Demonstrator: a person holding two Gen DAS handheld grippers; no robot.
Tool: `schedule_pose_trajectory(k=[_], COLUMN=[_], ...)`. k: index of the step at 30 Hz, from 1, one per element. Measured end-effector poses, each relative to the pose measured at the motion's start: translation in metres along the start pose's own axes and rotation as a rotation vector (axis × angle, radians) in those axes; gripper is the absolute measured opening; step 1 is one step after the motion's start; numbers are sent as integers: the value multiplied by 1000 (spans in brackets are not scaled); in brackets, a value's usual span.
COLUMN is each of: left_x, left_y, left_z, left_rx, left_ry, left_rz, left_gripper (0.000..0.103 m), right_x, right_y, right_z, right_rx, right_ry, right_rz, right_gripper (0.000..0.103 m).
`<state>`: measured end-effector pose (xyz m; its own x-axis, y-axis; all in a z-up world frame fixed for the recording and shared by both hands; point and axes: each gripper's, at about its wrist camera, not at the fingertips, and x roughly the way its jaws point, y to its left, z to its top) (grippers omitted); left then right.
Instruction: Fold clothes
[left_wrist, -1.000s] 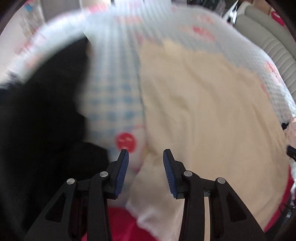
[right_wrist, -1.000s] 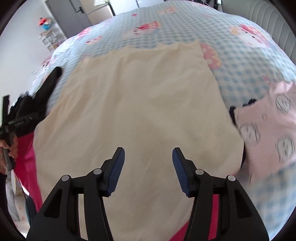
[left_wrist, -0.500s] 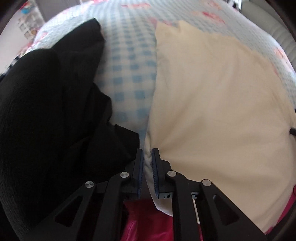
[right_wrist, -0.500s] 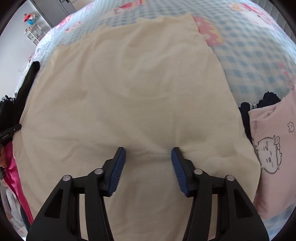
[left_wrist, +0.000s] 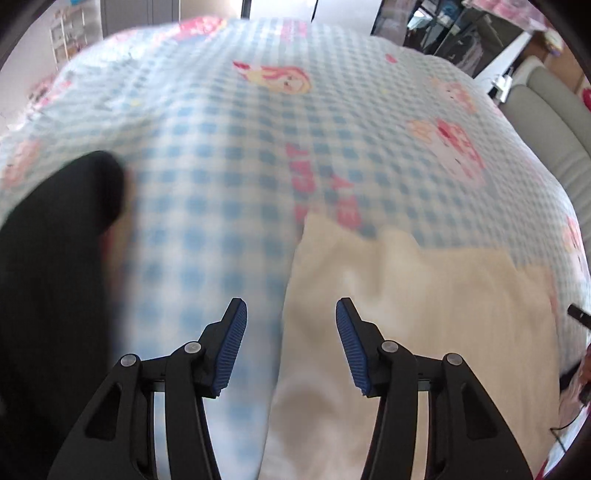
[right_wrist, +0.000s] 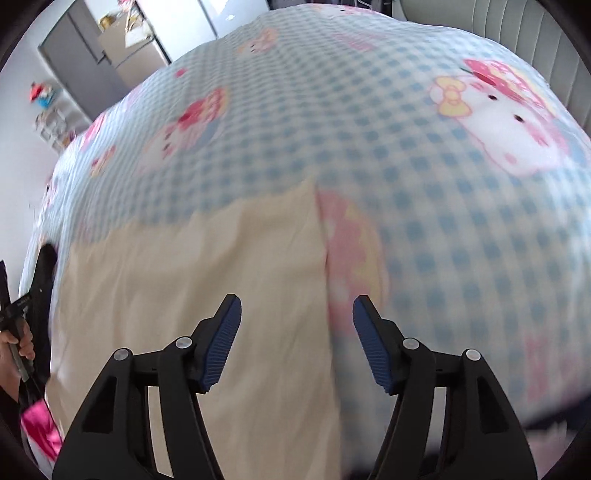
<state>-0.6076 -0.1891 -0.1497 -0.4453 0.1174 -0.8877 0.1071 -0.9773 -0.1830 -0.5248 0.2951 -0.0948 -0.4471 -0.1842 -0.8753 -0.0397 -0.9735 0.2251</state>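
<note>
A cream garment lies flat on the blue checked bed cover. My left gripper hangs over the garment's left edge, its jaws opening, with nothing pinched between the blue pads. My right gripper hovers over the garment's right edge, its jaws also opening and holding nothing. Both views are blurred by motion. In the right wrist view a hand with the other gripper shows at the far left.
A black garment lies heaped at the left of the left wrist view. A grey padded headboard borders the bed at the right. Shelves and a grey cabinet stand beyond the bed. Pink fabric shows at the lower left.
Both grippers have slid up the bed toward the garment's far corners. The left gripper, shut half a second ago on the garment's near left edge, now stands open. The pink printed garment has left the right view.
</note>
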Motion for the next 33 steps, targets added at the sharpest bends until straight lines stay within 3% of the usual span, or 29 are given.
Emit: schedule_pose_trajectory(k=[5,6,7,8,9,10,11,13,16,22,24,26,29,31,33], left_x=[19,21,19,12,3,-10,-23,-44,-43,26,21,-8,-49,-61,-68], left_y=[-6,-8,-13,-16,-19,-20,-17,-4,25,42,41,40,33,14,-13], left_z=[9,9,7,6,5,5,7,12,15,-6,0,5,8,-2,-19], left_rx=[-25,-10,23,53,83,102,103,82,19,16,8,-14,-11,40,102], left_ry=[21,25,12,-18,-50,-90,-126,-181,-168,-29,-36,-110,-214,-175,-108], left_rz=[-31,-11,18,32,46,61,71,89,96,177,184,155,84,-8,-58], left_gripper=[53,36,5,5,5,4,4,4,4,11,14,18,28,42,42], right_x=[77,88,94,94,91,87,82,68,54,106,119,114,76,44,25], right_y=[-9,-9,-5,4,15,24,32,38,35,17,15,16,21,29,41], right_z=[32,35,38,39,41,44,47,54,62,55,55,65,71,65,56], right_rx=[21,24,17,-10,-51,-93,-134,-149,-129,-65,-36,-16,-47,-53,-57], right_ry=[57,62,56,56,58,48,32,-19,-84,-32,-3,17,-83,-128,-112], right_rz=[9,12,6,21,40,39,29,30,23,-40,-48,-52,-87,-13,51], right_gripper=[68,68,58,32,19,10,8,7,7,7,7,13,28,32,32])
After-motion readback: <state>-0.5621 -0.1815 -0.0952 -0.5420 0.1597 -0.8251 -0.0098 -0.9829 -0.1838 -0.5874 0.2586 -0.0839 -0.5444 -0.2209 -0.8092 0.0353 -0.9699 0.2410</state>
